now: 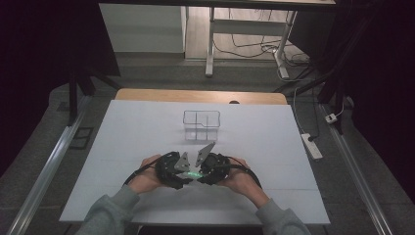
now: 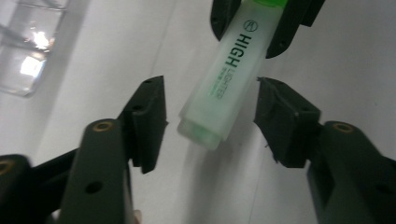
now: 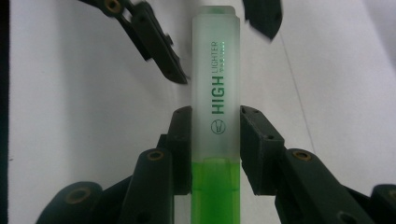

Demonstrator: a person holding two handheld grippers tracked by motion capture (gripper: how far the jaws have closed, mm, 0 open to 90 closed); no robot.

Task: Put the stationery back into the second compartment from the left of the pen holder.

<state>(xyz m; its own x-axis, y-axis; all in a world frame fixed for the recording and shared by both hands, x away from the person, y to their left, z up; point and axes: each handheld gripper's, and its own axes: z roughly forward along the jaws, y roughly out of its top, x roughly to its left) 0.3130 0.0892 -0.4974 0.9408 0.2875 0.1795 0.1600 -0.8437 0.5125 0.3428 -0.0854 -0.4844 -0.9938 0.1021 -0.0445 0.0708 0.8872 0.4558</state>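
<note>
White table (image 1: pixel 147 127) below; right gripper (image 3: pixel 215 135) clamps green highlighter (image 3: pixel 216 93) near cap seam; left gripper (image 2: pixel 212 119) spread around cap end, not touching; risk: off-centre closing skews marker, cap jams.

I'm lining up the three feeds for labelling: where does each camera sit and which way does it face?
High view: above the person's side, facing forward and down on the white table; both forearms, hands and claws show.
Left gripper view: rides the left claw, facing the highlighter's capped end between its open jaws.
Right gripper view: rides the right claw, shut on the highlighter.
Both gripper views share the highlighter.
</note>
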